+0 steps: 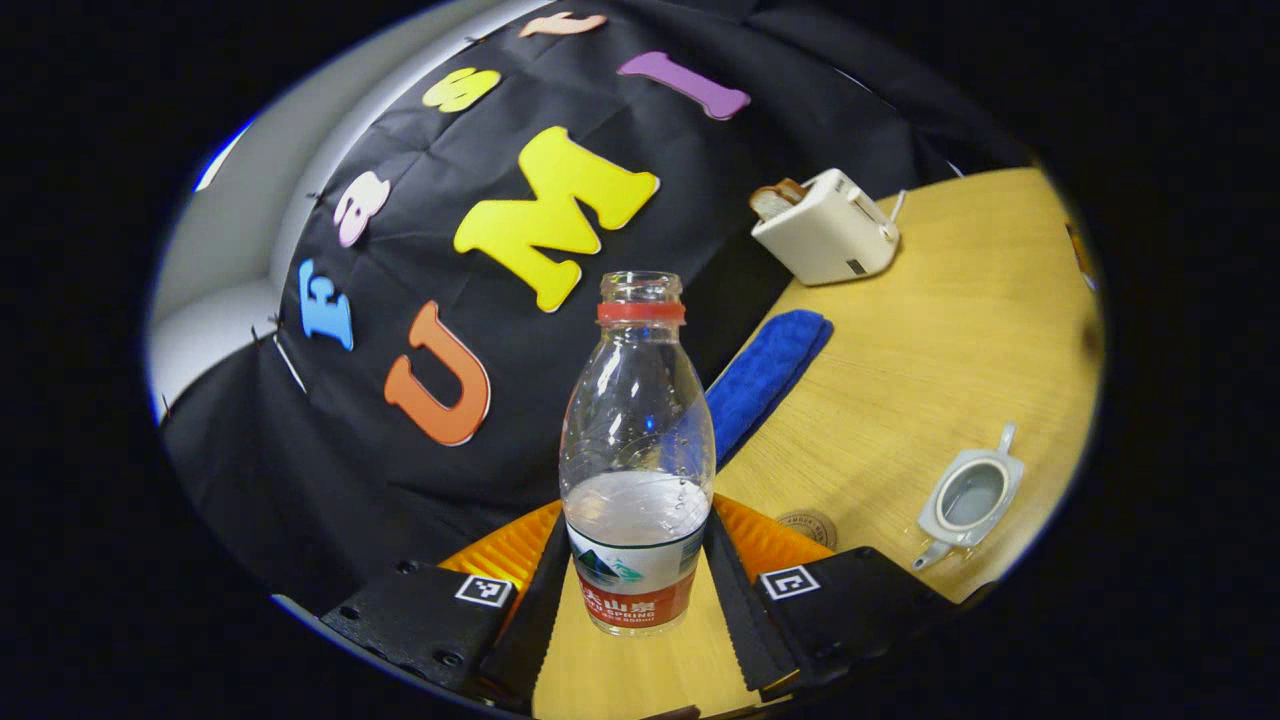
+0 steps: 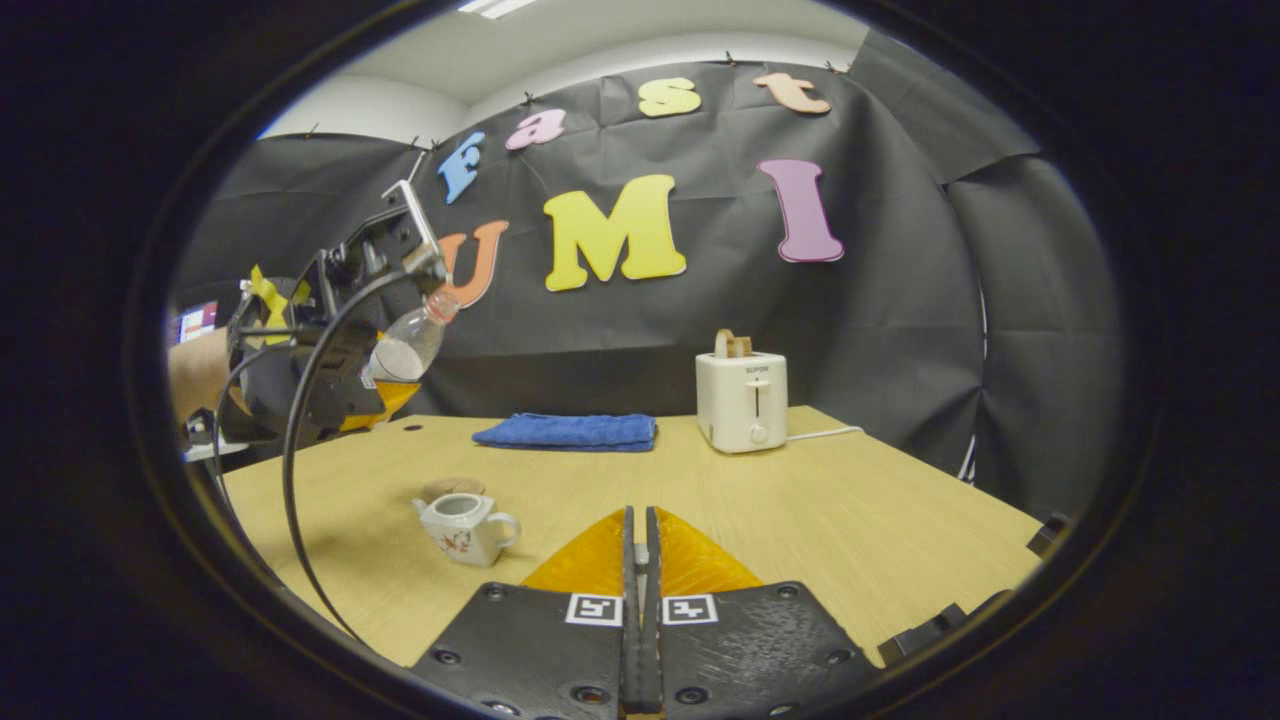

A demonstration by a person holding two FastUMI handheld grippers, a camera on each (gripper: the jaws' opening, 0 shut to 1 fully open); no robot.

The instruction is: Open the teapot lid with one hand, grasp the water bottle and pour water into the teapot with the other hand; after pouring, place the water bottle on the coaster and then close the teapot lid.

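While your left gripper (image 1: 640,590) fingers are clamping the uncapped clear plastic water bottle (image 1: 638,450) at frame centre and your right gripper (image 2: 640,560) fingers are sitting closed, seemingly empty, any tilt away from the lidless white teapot (image 1: 968,497) at lower right is risking water on the wooden counter (image 1: 930,330).

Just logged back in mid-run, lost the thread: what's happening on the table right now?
The left gripper is clamped on the uncapped water bottle, partly full, held in the air up and to the side of the teapot. The teapot stands on the table with its lid off, beside the coaster. The right gripper has its fingers closed together, low over the table; whether the lid is between them can't be told.
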